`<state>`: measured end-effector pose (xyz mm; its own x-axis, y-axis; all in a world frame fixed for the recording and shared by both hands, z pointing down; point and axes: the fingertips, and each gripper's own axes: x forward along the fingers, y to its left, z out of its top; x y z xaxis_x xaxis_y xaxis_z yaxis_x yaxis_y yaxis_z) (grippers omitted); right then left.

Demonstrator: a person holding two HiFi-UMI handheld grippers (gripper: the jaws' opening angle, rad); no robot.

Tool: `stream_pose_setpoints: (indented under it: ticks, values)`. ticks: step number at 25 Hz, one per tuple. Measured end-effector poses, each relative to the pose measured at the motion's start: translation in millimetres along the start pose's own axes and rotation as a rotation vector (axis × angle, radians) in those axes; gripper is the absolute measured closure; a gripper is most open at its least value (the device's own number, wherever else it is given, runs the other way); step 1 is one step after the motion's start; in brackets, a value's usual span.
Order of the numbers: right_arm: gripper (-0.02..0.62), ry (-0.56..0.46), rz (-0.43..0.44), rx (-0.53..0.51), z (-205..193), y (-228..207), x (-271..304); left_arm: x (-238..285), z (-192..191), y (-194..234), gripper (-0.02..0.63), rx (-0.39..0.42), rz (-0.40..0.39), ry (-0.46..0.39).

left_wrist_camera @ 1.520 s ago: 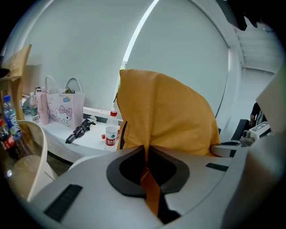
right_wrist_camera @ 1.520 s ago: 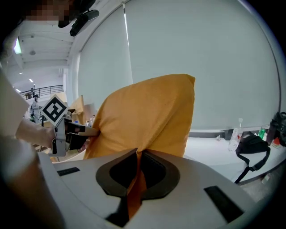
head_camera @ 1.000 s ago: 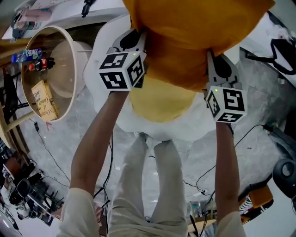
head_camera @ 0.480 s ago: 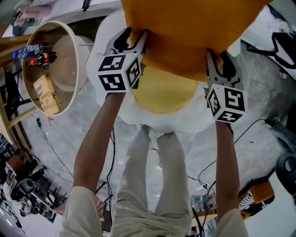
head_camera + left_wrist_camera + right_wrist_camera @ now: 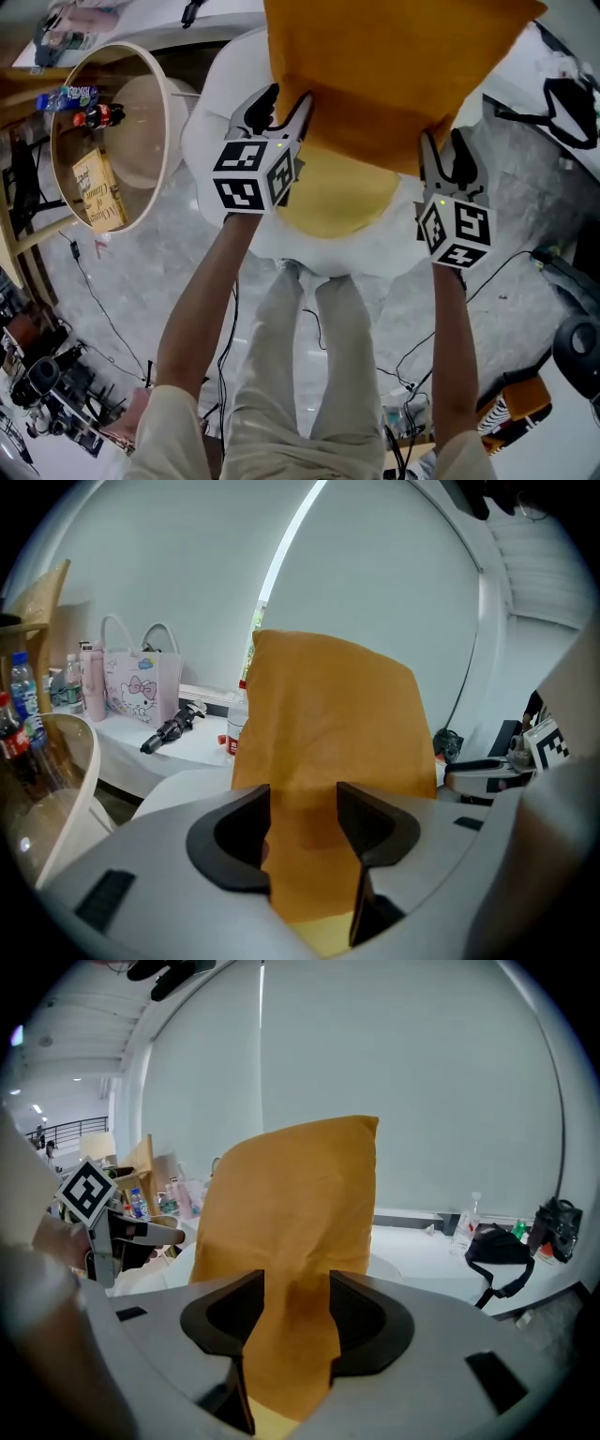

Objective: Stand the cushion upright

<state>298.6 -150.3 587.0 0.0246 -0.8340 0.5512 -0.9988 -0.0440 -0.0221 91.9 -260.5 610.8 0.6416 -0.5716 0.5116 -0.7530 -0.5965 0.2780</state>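
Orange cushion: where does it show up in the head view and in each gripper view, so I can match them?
Head view: orange cushion at top centre, cut by the top edge.
Left gripper view: orange cushion upright in the middle, running to the bottom.
Right gripper view: orange cushion upright in the middle.
Shared landmark: yellow pad directly under it, in all three.

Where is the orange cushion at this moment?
In the head view, top centre, the orange cushion stands upright on the white seat, by its yellow pad.
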Motion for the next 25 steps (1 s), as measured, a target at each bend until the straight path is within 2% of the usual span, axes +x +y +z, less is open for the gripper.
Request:
stream_pose_setpoints:
  ticks: [5, 9, 12, 15, 18, 22, 24, 25]
  values:
    - [0.382, 0.021, 0.014, 0.021, -5.1, 15.4, -20.0, -24.0, 4.7, -21.2, 0.388, 0.034, -0.03, -0.003]
    - [0.479, 0.03, 0.023, 0.011, -3.7, 30.4, -40.7, -46.8, 5.2, -40.9, 0.394, 0.097, -0.05, 0.007]
    - [0.538, 0.061, 0.048, -0.013, -4.7, 43.9, -53.3, -64.4, 7.1, -47.4, 0.48, 0.096, -0.054, 0.004]
    - [0.543, 0.082, 0.092, -0.06, -5.5, 59.3, -68.0, -81.1, 10.2, -50.5, 0.601, 0.101, -0.039, 0.005]
    - [0.555, 0.085, 0.12, -0.073, -0.4, 72.7, -88.9, -99.6, 11.4, -54.6, 0.601, 0.107, -0.048, 0.013]
    - [0.565, 0.091, 0.146, -0.046, 6.9, 86.8, -123.0, -132.0, 8.4, -63.2, 0.601, 0.065, -0.054, 0.033]
    - [0.565, 0.094, 0.171, -0.041, 9.7, 94.4, -138.6, -149.0, 7.6, -63.3, 0.601, -0.001, -0.026, 0.047]
    - [0.565, 0.095, 0.181, -0.04, 11.6, 97.8, -145.9, -157.2, 6.4, -61.5, 0.601, -0.058, -0.005, 0.061]
